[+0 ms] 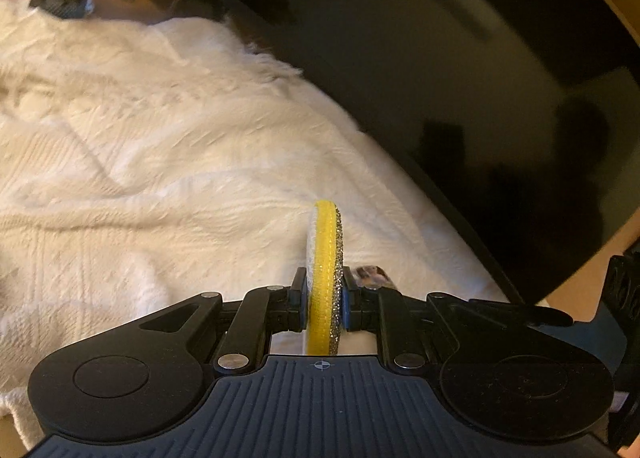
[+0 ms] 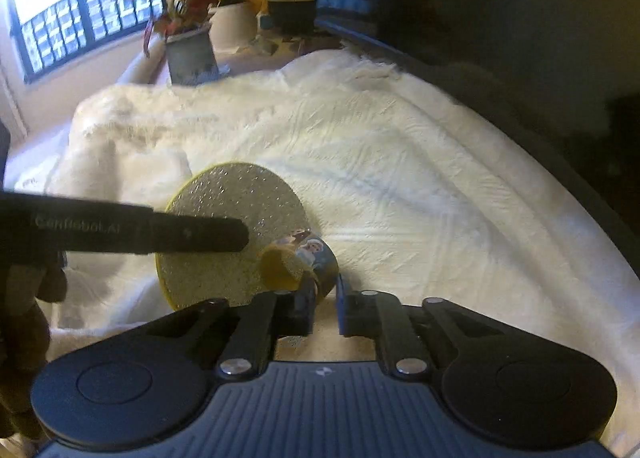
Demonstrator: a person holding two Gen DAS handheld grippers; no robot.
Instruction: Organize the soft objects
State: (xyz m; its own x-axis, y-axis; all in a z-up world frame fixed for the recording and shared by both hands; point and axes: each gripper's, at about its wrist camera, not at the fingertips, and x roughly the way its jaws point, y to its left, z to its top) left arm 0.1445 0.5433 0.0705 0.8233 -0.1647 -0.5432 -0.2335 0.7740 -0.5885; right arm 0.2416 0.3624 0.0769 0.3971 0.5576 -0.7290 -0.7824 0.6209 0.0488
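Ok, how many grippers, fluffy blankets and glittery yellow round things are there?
Grippers: 2, the left gripper and the right gripper
White fluffy blanket: 1
Glittery yellow pad: 1
Total: 4

One line of lettering can be read: pale print along the side of the left gripper's black finger (image 2: 120,227), which crosses the left part of the right wrist view. It reads roughly "GenRobot.AI", though blur softens the letters. A small printed picture of figures sits on a round item (image 2: 316,254) near the jaws, with no legible words on it.
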